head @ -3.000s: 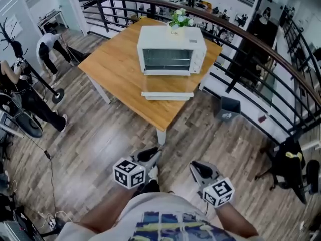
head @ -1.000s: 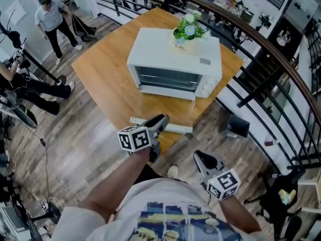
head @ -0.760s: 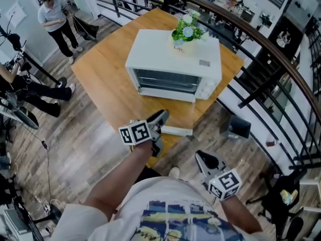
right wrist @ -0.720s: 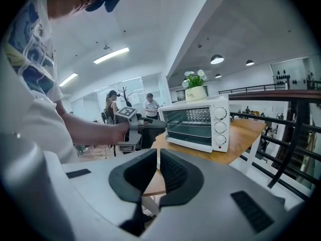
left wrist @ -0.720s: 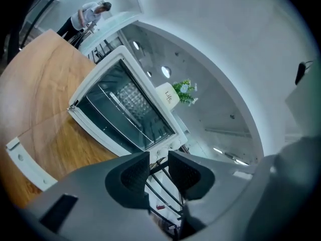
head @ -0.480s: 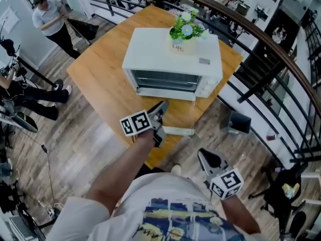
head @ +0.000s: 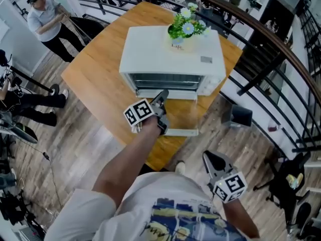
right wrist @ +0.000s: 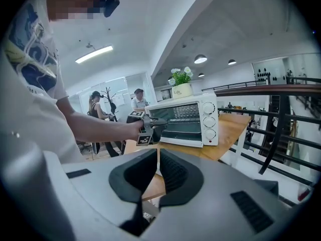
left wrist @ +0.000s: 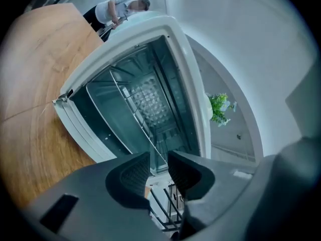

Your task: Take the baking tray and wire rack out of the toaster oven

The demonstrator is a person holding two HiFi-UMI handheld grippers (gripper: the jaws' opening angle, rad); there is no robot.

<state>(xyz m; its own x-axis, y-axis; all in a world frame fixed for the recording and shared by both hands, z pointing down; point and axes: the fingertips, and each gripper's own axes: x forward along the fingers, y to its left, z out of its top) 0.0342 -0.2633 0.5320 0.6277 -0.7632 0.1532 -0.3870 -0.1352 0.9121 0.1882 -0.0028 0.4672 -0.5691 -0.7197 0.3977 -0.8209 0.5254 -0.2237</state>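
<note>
Left gripper point(head: 162, 96) nearer open white toaster oven point(head: 170, 49)

floor: grey wood planks point(head: 75, 139) | table: light wood point(head: 95, 79) | railing: black, curved point(head: 256, 79)

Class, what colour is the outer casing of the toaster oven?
The toaster oven is white, which shows best in the head view.

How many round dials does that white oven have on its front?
3, stacked in a column on the right side of the toaster oven front: a top knob, a middle knob and a bottom knob. None looks hidden.
</note>
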